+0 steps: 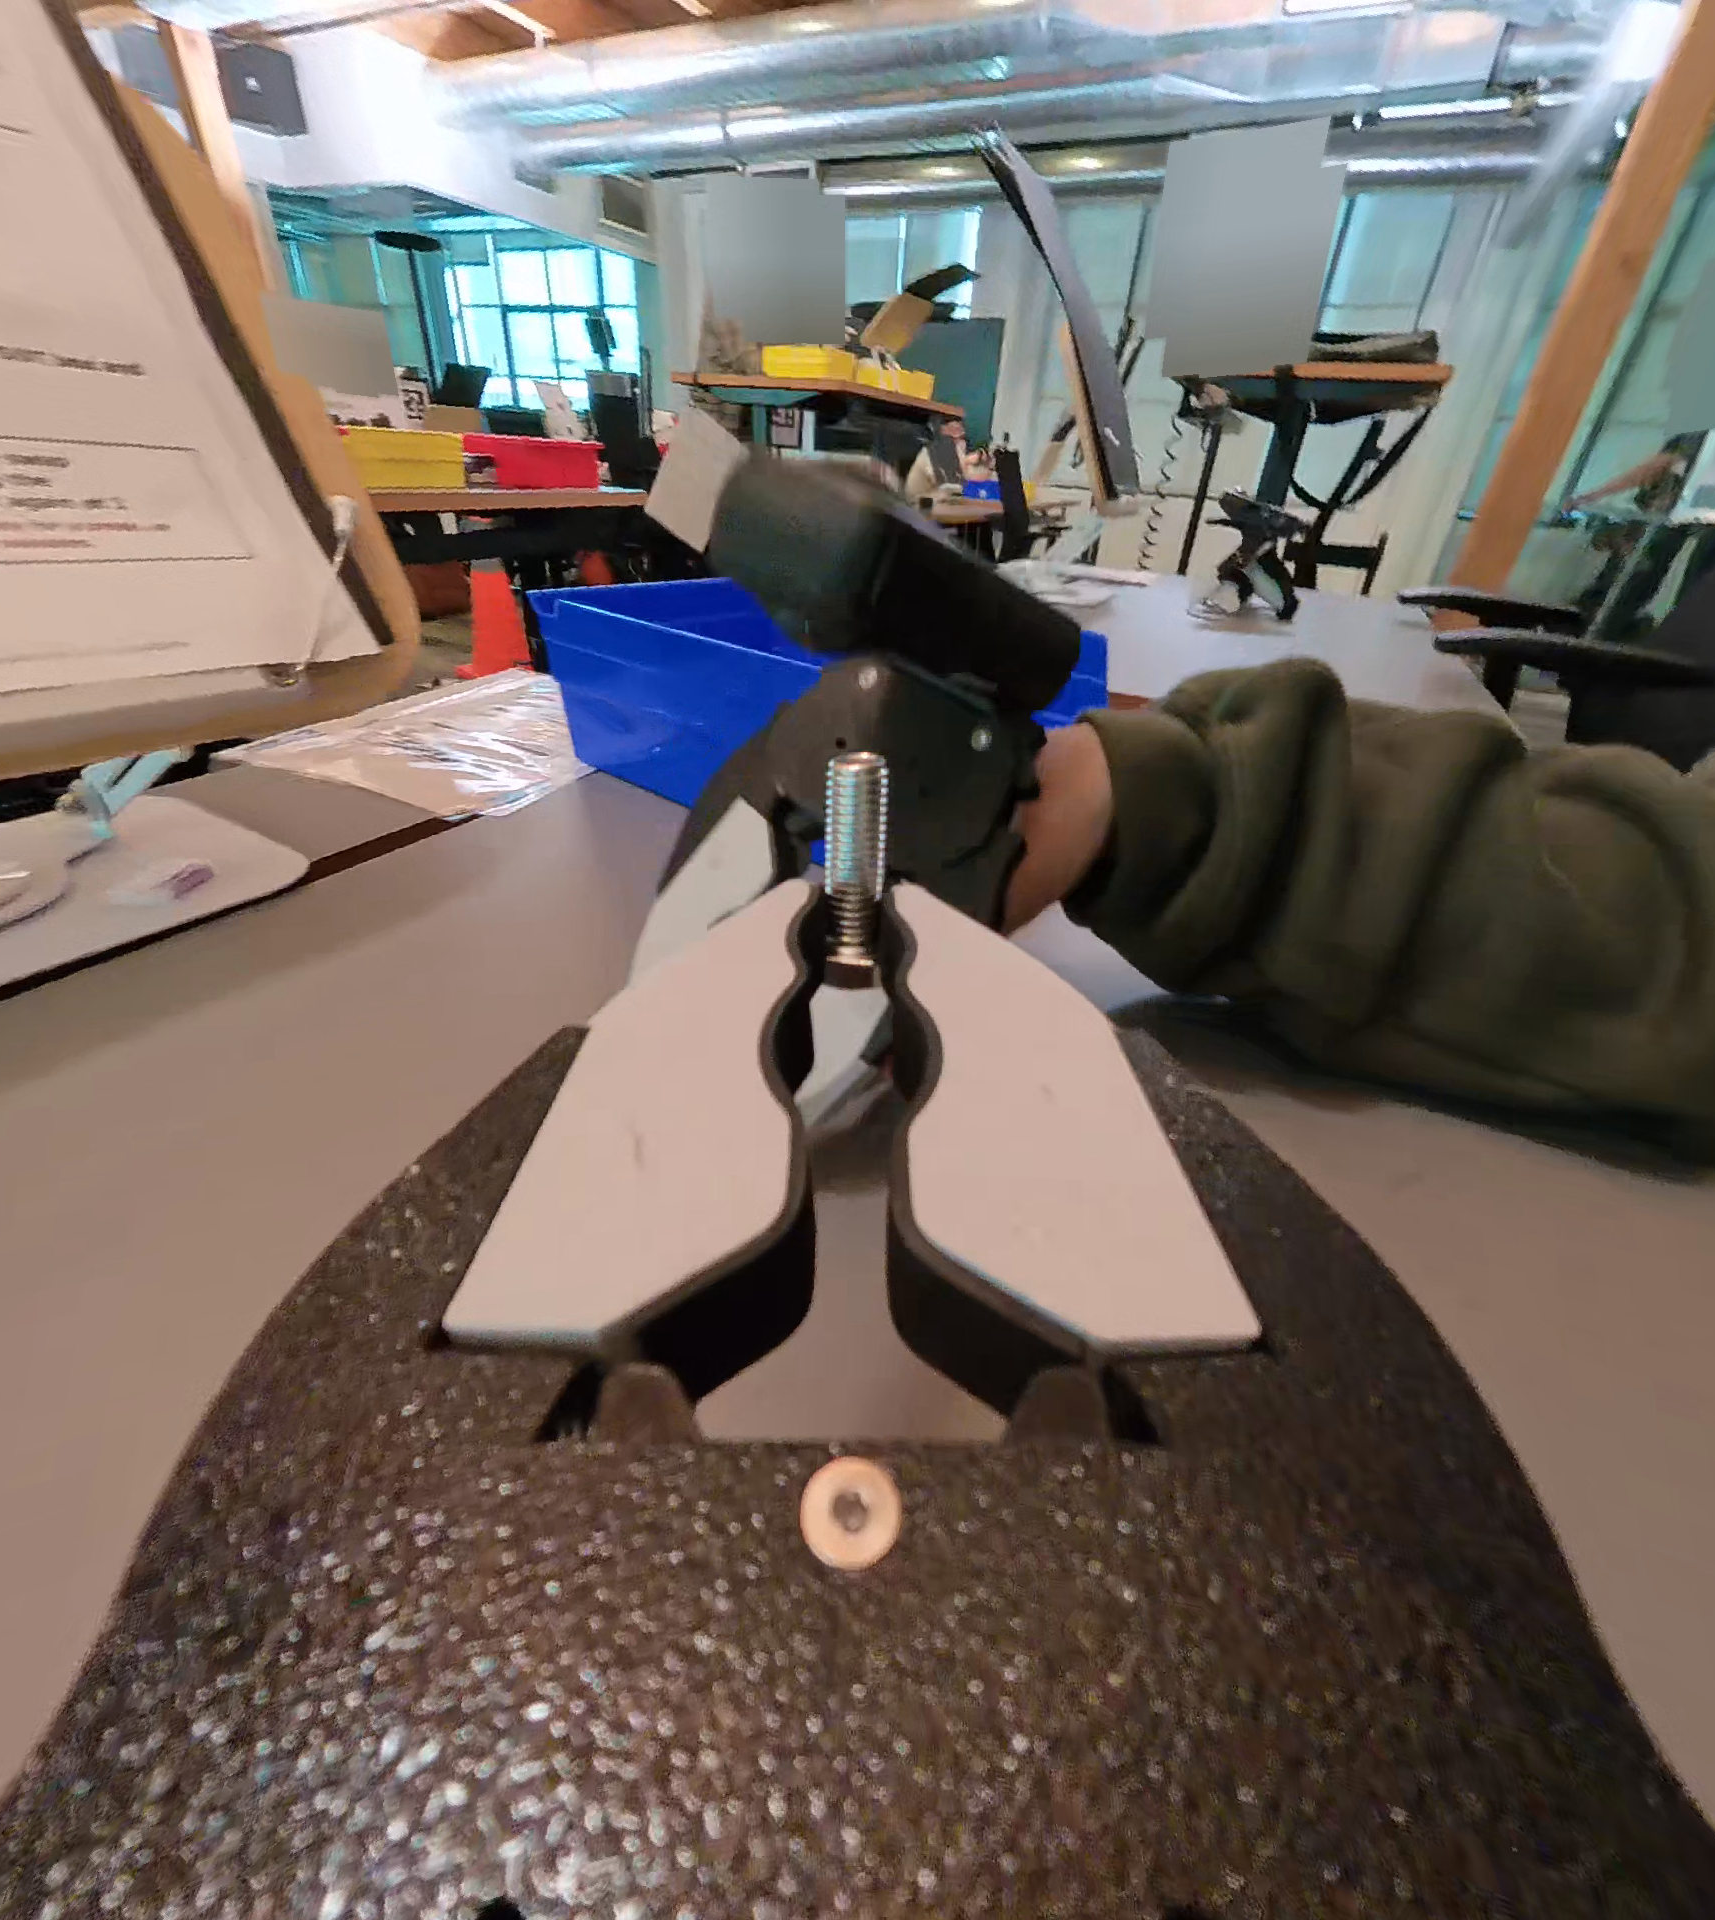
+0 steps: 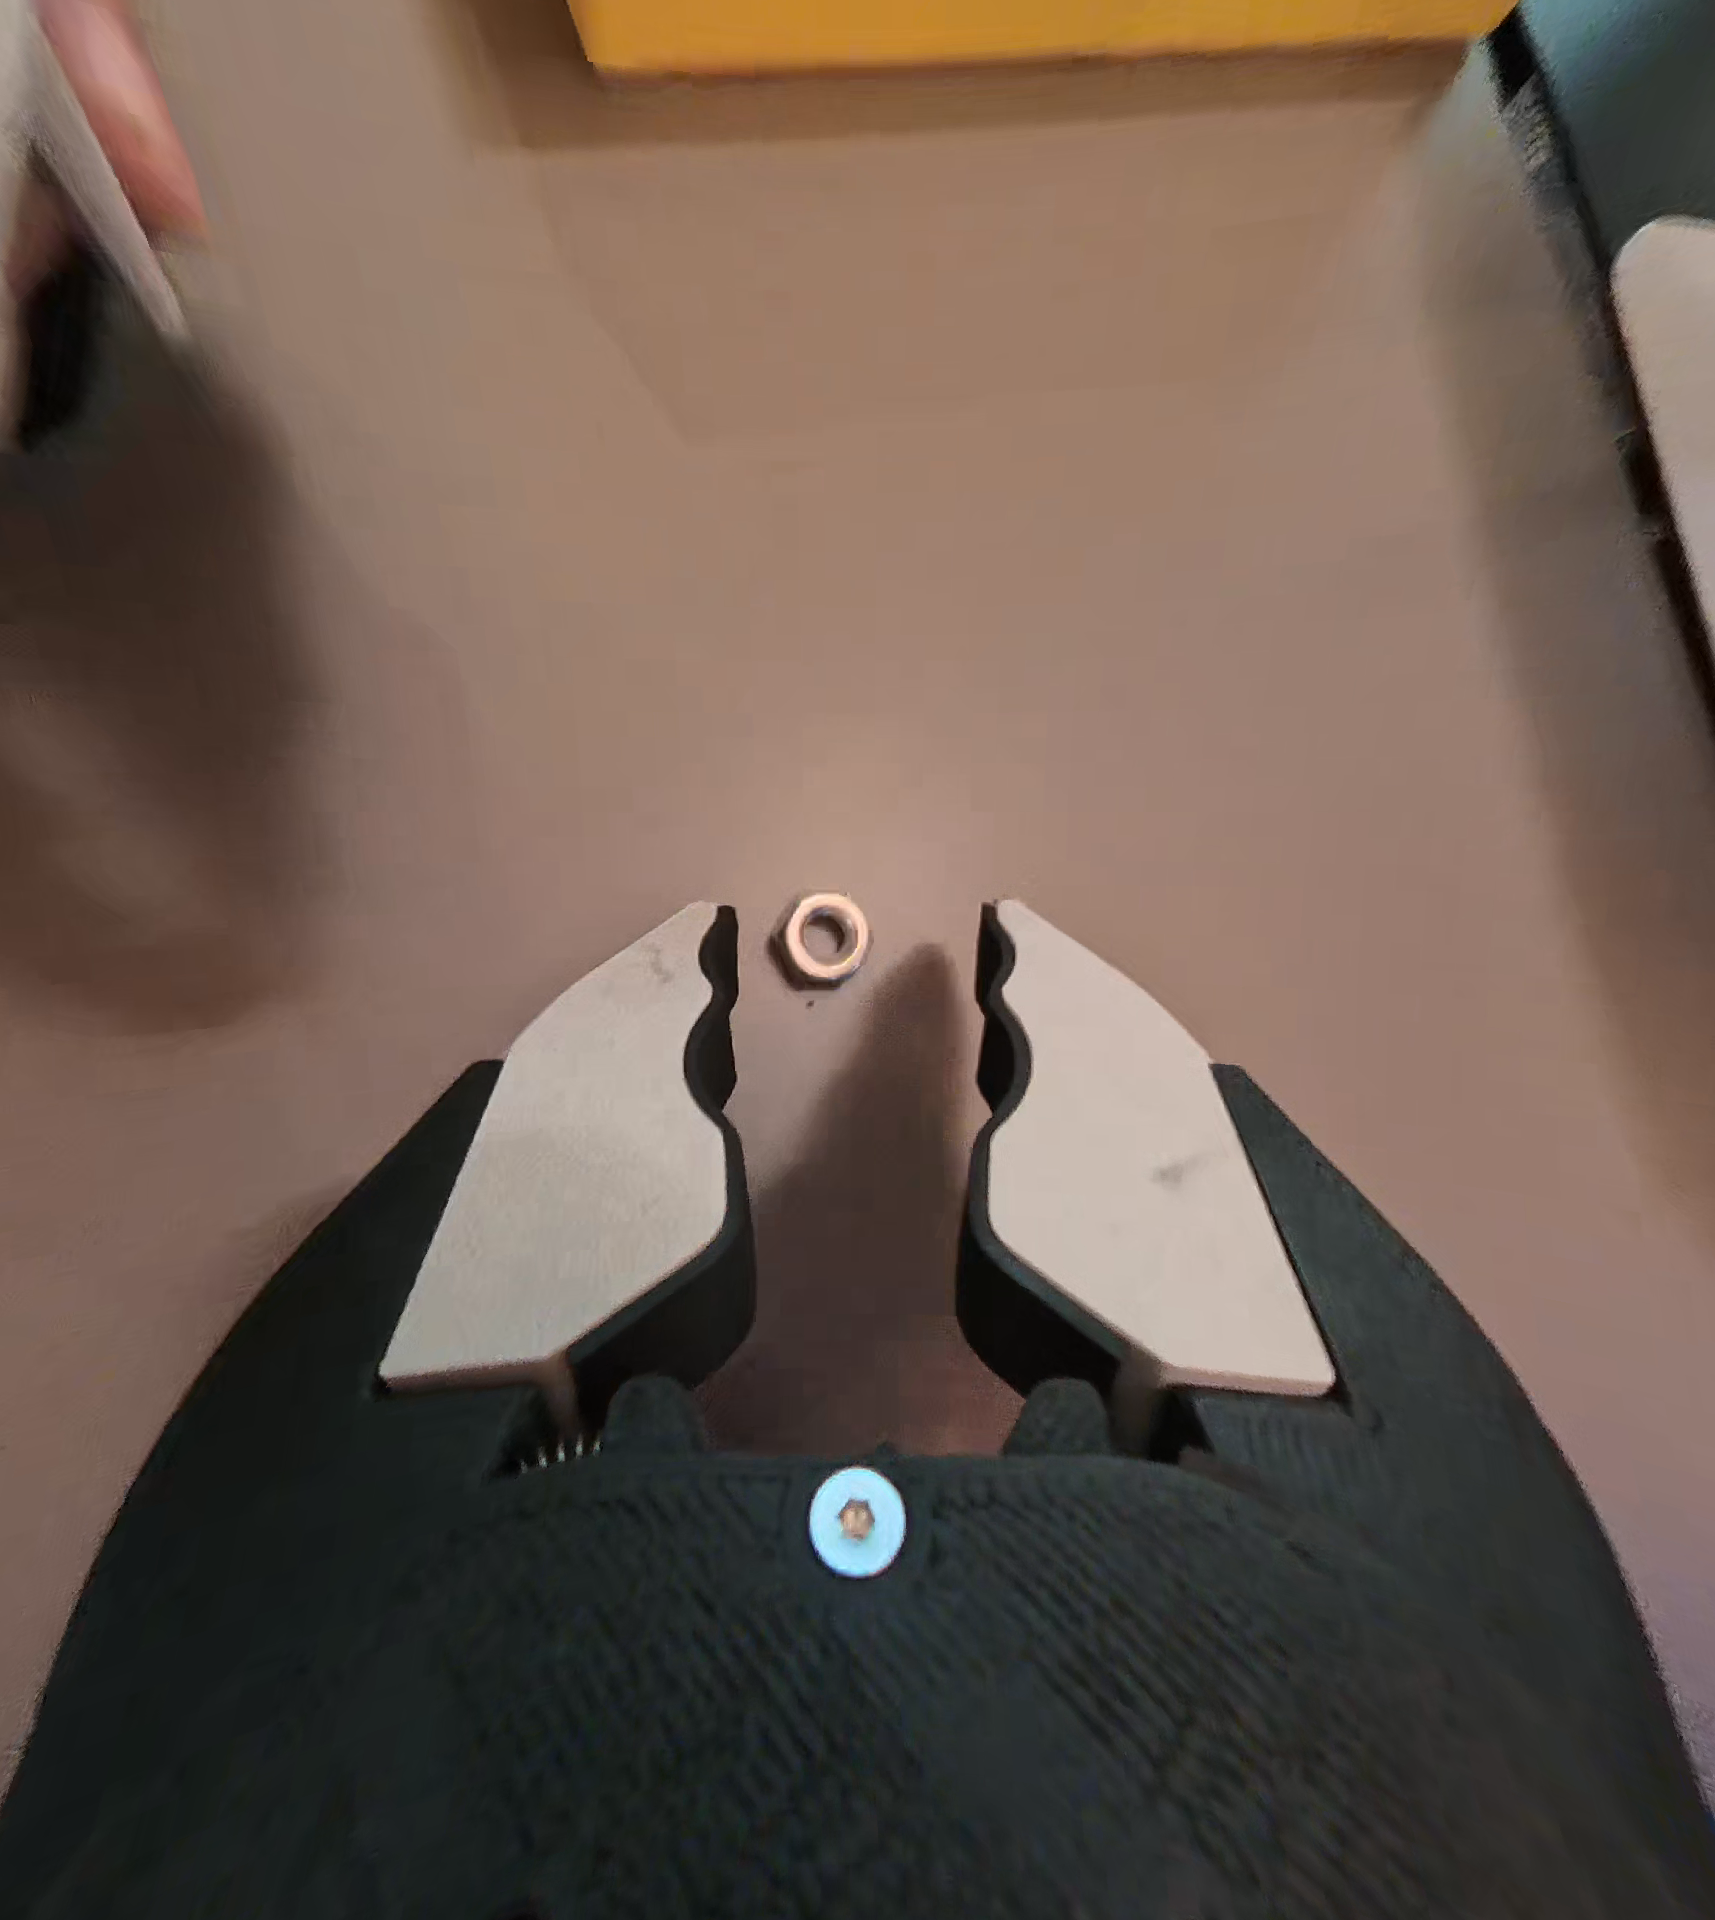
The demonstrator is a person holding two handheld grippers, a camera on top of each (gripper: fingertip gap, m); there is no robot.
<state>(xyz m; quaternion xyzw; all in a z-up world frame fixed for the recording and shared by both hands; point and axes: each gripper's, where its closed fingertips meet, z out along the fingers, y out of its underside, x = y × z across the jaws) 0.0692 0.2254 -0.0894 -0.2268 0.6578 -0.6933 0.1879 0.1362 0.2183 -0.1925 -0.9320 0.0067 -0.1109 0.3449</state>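
Observation:
My left gripper (image 1: 851, 914) is shut on a silver threaded bolt (image 1: 855, 831), which stands upright between the fingertips with its hex head down. Behind it the right gripper (image 1: 884, 769) points down at the grey table (image 1: 313, 1091), held by a hand in an olive sleeve (image 1: 1404, 883). In the right wrist view my right gripper (image 2: 851, 920) is open and looks straight down. A small hex nut (image 2: 825, 940) lies flat on the table between its fingertips, closer to the left finger (image 2: 624, 1091). A blurred dark shape, seemingly the left gripper (image 2: 53, 623), sits at the left.
A blue bin (image 1: 666, 675) stands behind the grippers. A clipboard with papers (image 1: 84, 416) on a stand rises at the left, above a white board (image 1: 157, 894) and a plastic sleeve (image 1: 417, 743). A yellow bin edge (image 2: 1029, 31) lies ahead of the right gripper. An office chair (image 1: 1611, 665) is at right. Some 12 cm of space lies between my two pairs of fingers.

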